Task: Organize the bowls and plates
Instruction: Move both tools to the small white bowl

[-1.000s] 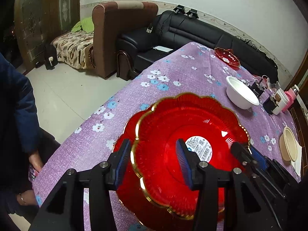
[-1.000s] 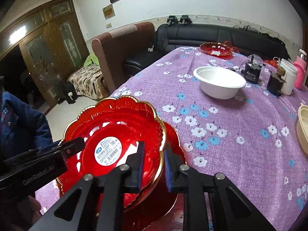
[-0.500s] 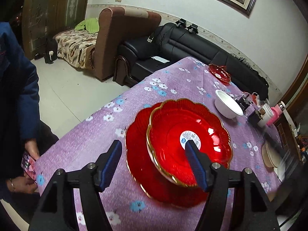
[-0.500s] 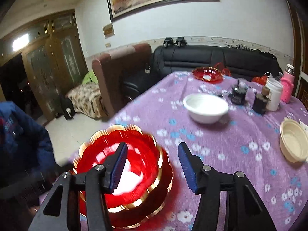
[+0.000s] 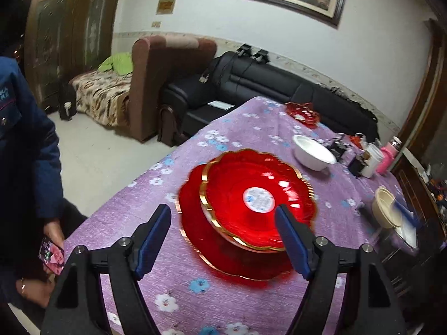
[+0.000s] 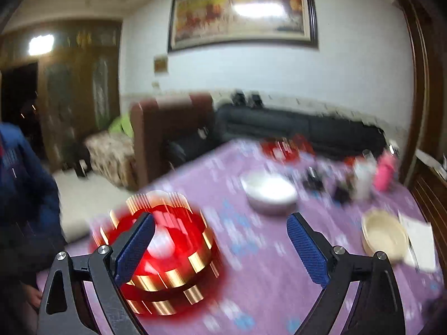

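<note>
Red plates [image 5: 251,203]: two stacked off-centre on worktop [image 5: 173,293]. Left hand-held gripper [image 5: 223,240] and right hand-held gripper [image 6: 220,248] both wide, empty. Risk: top plate sliding if nudged.

Bare tabletop [image 5: 178,167] is lying open left of the stacked red plates [image 5: 251,209]. Beyond the plates, a white bowl [image 5: 313,152] is blocking the way; to their right, a cream bowl [image 5: 387,206] and bottles [image 5: 377,159] are crowding the edge.
</note>
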Tool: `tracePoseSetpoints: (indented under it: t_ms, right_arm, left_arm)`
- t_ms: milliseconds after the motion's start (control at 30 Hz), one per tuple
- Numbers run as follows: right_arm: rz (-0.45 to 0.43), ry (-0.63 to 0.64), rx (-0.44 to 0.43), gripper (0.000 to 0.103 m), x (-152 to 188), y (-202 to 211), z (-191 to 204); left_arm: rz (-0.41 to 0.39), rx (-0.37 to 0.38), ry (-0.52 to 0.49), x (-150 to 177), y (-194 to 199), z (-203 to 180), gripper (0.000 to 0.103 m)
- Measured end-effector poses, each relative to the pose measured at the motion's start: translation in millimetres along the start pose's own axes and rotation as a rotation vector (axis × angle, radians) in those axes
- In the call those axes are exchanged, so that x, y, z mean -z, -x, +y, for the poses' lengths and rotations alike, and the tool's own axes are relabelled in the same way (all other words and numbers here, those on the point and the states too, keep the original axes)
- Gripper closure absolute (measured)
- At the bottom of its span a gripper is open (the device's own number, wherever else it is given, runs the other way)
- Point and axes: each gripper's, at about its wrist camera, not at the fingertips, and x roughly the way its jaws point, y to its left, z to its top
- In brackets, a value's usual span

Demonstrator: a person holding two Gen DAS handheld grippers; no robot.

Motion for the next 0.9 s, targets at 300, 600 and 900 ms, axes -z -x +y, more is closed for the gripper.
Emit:
tracePoseSetpoints:
  t_ms: [300, 600, 900]
  right_arm:
    - [0.111, -0.151, 0.07, 0.006, 38.7, 4.1, -87.3]
    - [0.132, -0.255, 0.063, 0.009, 41.4, 6.7, -131.9]
    - [0.16, -0.328, 0.075, 0.015, 51.0, -3.2, -159.6]
  left_arm:
    - [-0.008, 0.065, -0.103, 8.9, 9.9, -56.5, 0.022]
    - [-0.007, 0.066, -0.143, 4.1, 15.4, -78.7, 0.022]
    - [0.064, 0.088, -0.215, 17.4, -8.6, -115.7, 0.022]
